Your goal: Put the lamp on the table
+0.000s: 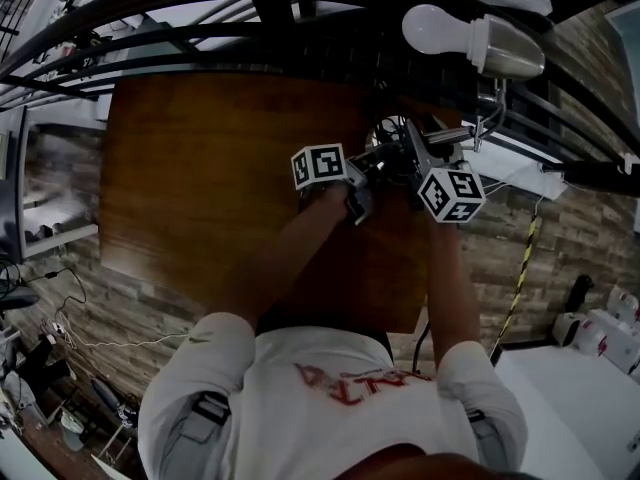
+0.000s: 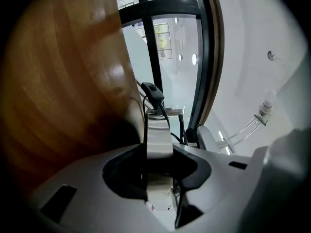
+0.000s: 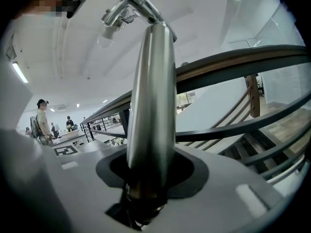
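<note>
Grip first: the right gripper (image 3: 146, 178) is clamped round the steel stem (image 3: 150, 96) of the lamp (image 1: 480, 43), and the left gripper (image 2: 159, 164) pinches a flat pale part (image 2: 158, 135), probably its base, with the cord switch (image 2: 152, 88) just beyond. The lamp hangs over the wooden table (image 1: 200, 168), bulb (image 1: 437, 28) past the far edge. Both hands should, I judge, sink together, stem upright, and set the base flat before the jaws let go. The marker cubes hide the base's underside, so contact with the wood cannot be told.
</note>
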`<state>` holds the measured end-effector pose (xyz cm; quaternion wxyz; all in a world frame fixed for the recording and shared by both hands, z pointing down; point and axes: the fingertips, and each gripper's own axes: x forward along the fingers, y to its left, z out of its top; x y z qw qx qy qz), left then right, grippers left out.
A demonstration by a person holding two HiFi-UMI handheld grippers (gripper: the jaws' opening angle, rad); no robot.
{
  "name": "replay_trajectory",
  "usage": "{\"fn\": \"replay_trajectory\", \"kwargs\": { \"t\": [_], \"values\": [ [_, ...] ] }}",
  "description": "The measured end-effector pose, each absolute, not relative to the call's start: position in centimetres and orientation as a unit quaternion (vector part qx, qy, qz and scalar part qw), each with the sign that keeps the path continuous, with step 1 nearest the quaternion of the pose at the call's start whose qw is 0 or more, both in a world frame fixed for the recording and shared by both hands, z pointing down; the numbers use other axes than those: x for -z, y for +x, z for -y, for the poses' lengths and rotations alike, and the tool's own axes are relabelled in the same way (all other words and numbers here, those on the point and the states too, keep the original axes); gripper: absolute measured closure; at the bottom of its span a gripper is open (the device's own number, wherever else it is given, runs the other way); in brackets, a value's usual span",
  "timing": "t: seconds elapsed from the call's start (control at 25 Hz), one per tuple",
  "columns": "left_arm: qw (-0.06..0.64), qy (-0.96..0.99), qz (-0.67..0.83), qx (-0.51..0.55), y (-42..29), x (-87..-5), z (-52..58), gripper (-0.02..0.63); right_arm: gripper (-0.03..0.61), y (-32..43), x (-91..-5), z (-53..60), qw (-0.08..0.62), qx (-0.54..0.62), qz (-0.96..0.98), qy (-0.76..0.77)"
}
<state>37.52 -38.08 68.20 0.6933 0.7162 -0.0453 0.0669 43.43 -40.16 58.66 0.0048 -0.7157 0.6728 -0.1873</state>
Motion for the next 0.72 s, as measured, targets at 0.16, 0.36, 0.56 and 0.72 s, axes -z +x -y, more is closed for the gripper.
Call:
{"fn": "replay_trajectory", "kwargs": {
  "t": [0.16,0.36,0.56,0.72],
  "values": [
    [0.698,0.712,0.043,-0.065,37.7,-68.7,38.1,0.477,0.411,43.5,-59.0,40.3,0.001,0.188,-0.672,-0.716],
    [0.708,0.703,0.034,-0.055,37.6,-69.0,38.1,0.477,0.410,43.4,-59.5,40.5,-0.001,0.193,-0.667,-0.719],
    [0.676,0.732,0.040,-0.069,37.4,-68.5,38.1,0.477,0.410,43.9,-59.3,40.8,0.008,0.199,-0.663,-0.722],
    [0.644,0.759,0.050,-0.083,35.9,-68.0,38.6,0.468,0.410,44.2,-59.5,40.9,0.014,0.204,-0.658,-0.724]
  ]
}}
